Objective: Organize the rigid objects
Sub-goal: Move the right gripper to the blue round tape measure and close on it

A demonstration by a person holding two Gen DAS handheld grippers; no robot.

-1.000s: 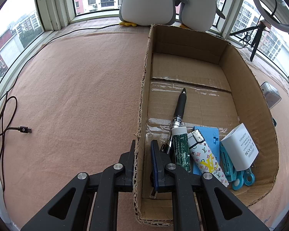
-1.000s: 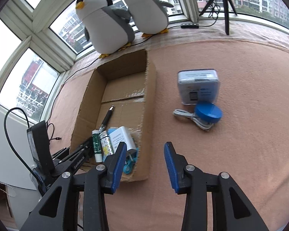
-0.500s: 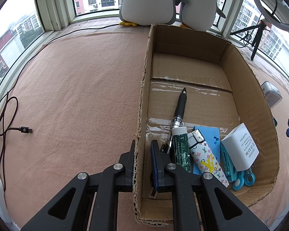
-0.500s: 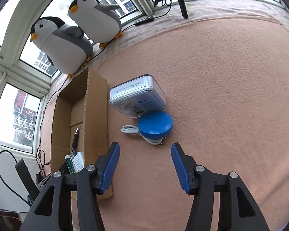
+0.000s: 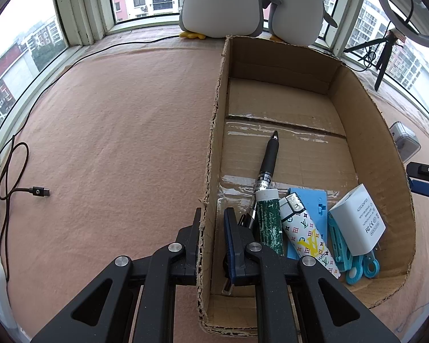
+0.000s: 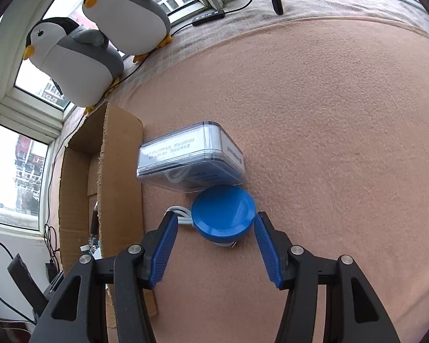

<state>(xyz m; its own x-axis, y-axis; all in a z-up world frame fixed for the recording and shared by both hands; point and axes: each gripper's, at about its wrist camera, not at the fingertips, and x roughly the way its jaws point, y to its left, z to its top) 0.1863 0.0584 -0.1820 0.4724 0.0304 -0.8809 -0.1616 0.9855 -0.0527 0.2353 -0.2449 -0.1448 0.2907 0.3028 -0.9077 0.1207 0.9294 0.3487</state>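
- Left wrist view: left gripper [image 5: 213, 228], fingers clamped on the left wall of the cardboard box [image 5: 214, 131], one finger outside, the blue-padded one inside.
- Box contents, near end: black pen [image 5: 268, 163] lying lengthwise; green tube [image 5: 268, 220] beside it; patterned lighter [image 5: 306, 234] next over; blue flat case [image 5: 314, 203] under these; white charger plug [image 5: 357, 220] leaning at the right wall; light-blue scissors [image 5: 354, 265] beneath the plug. Far end of the box bare.
- Surroundings: pink felt cloth [image 5: 114, 143]; black cable [image 5: 28, 191] at left; two plush penguins [image 5: 223, 0] at the window behind the box.
- Right wrist view: right gripper [image 6: 214, 245], fingers apart, set either side of the blue round disc [image 6: 223, 214] without pressing it; right pad just beside its rim.
- Disc lies on the cloth outside the box, on a coiled white cord [image 6: 180, 214], touching the clear plastic case [image 6: 191, 157] behind it.
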